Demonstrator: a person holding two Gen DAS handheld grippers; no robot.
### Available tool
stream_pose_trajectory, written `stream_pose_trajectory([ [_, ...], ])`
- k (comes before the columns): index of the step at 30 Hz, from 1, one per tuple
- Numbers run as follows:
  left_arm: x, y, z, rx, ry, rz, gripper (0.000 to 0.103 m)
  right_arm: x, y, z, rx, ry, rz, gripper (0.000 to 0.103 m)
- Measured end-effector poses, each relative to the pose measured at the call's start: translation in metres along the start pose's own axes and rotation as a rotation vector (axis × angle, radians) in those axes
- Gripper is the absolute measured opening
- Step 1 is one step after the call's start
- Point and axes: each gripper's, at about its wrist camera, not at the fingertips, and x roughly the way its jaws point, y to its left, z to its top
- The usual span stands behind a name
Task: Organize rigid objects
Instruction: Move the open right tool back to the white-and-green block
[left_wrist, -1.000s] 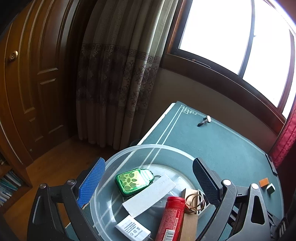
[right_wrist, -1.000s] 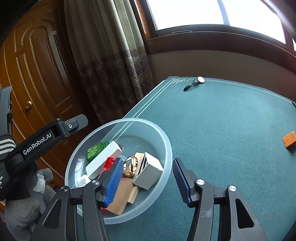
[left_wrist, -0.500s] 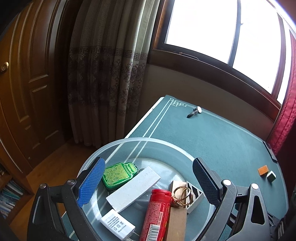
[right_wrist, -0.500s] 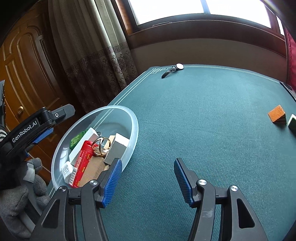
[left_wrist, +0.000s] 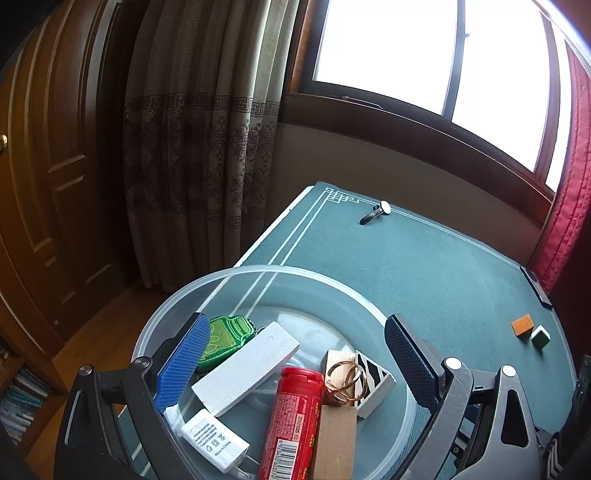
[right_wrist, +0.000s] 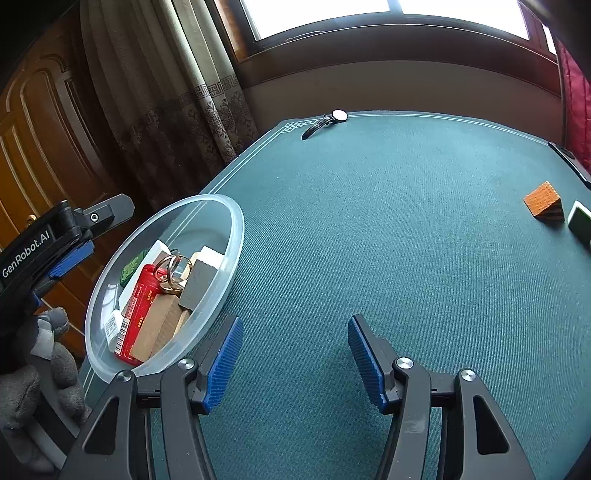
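Note:
A clear plastic bowl holds a green case, a white block, a red tube, gold rings, a wooden block and a white charger. My left gripper hangs open over the bowl and holds nothing. Right of the bowl, over bare green felt, my right gripper is open and empty. A wristwatch lies at the far corner. An orange block and a green block lie at the right edge.
The green felt table ends at the left just beside the bowl, with curtains and a wooden door beyond. A gloved hand holds the left gripper at the left. A red curtain hangs by the right edge.
My right gripper has swung right, off the bowl and out over the felt. The left view has turned a little to the right, still above the bowl. Both stayed open.

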Motion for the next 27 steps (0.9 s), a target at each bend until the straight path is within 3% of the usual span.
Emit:
stream_pose_trajectory([
  [27, 0.007, -0.034, -0.015, 0.091, 0.039, -0.044, 0.096, -0.014, -0.031, -0.012, 0.016, -0.012, -0.075, 0.062],
])
